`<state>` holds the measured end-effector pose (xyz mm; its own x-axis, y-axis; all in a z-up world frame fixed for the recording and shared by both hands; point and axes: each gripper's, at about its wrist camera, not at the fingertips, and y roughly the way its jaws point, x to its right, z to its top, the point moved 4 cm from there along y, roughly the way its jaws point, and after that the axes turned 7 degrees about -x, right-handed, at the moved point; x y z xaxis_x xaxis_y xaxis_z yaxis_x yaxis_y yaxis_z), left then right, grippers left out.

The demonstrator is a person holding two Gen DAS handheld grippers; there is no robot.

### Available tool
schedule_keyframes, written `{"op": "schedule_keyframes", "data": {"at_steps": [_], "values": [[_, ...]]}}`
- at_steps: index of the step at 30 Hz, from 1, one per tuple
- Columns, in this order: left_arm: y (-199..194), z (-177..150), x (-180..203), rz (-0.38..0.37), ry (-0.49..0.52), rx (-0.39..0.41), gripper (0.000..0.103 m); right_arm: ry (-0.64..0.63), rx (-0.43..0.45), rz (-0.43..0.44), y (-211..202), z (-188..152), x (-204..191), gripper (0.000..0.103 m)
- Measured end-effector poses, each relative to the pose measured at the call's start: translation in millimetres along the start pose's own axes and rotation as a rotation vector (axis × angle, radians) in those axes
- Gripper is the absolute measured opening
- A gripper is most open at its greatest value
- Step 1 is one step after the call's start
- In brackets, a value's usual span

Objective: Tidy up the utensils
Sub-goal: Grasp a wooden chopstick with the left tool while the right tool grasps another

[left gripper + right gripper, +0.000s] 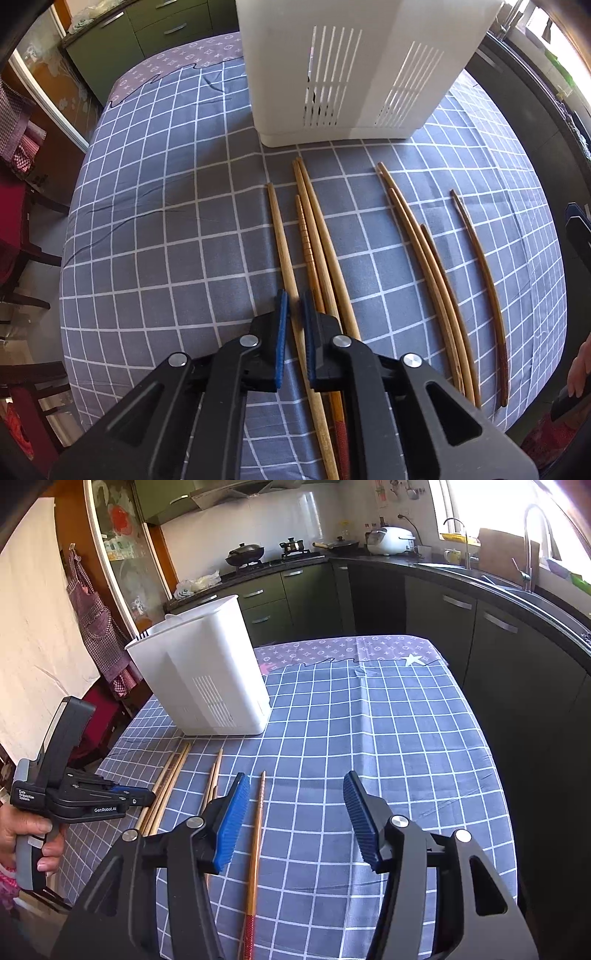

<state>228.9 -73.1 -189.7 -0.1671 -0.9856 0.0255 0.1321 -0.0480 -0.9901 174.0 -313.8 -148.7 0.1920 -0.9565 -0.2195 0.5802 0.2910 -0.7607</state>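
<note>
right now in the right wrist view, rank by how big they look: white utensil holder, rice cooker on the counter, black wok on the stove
1. white utensil holder, by far the largest, and nearest the camera
2. rice cooker
3. black wok

The last two look nearly alike at the far counter, so their order is unsure.

Left gripper (pixel 147 796) body: "GenRobot.AI" on side, "Data Acquisition System" on rear block

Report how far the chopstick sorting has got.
Done: nothing visible; no chopstick shows in the white holder, though its inside is hidden. In hand: the left gripper has its jaws shut on one pale chopstick. Left: the other chopsticks on the cloth; the right gripper is open, empty.
</note>
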Motion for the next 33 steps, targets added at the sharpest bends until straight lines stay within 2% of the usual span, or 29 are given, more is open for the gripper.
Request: {"op": "schedule_keyframes", "data": {"at_steps": [4, 9, 14, 16, 19, 25, 29, 31, 33], "values": [[2, 2, 5, -0.004, 0.017, -0.006, 0.008, -0.019, -0.030, -0.002, 4, 1, -5, 0.057], [1, 1, -30, 0.016, -0.017, -0.022, 0.008, -0.057, -0.072, -0.009, 13, 0, -13, 0.057], [1, -4, -48, -0.003, -0.044, -0.011, 0.007, -0.101, -0.242, 0.044, 50, -2, -29, 0.056], [1, -5, -49, -0.001, -0.041, -0.001, 0.007, -0.130, -0.302, 0.030, 66, -4, -35, 0.055], [2, -5, -51, -0.005, -0.039, 0.005, 0.007, -0.158, -0.362, 0.007, 84, -7, -43, 0.048], [-3, -12, -61, -0.010, -0.033, 0.015, 0.007, -0.203, -0.394, -0.050, 100, -10, -53, 0.044], [-3, -11, -61, -0.014, -0.034, 0.022, 0.007, -0.228, -0.393, -0.093, 104, -9, -53, 0.030], [-3, -11, -61, -0.015, -0.036, 0.027, 0.007, -0.233, -0.391, -0.089, 105, -9, -54, 0.013], [-4, -13, -60, -0.013, -0.035, 0.036, 0.007, -0.232, -0.384, -0.085, 104, -10, -53, 0.007]]}}
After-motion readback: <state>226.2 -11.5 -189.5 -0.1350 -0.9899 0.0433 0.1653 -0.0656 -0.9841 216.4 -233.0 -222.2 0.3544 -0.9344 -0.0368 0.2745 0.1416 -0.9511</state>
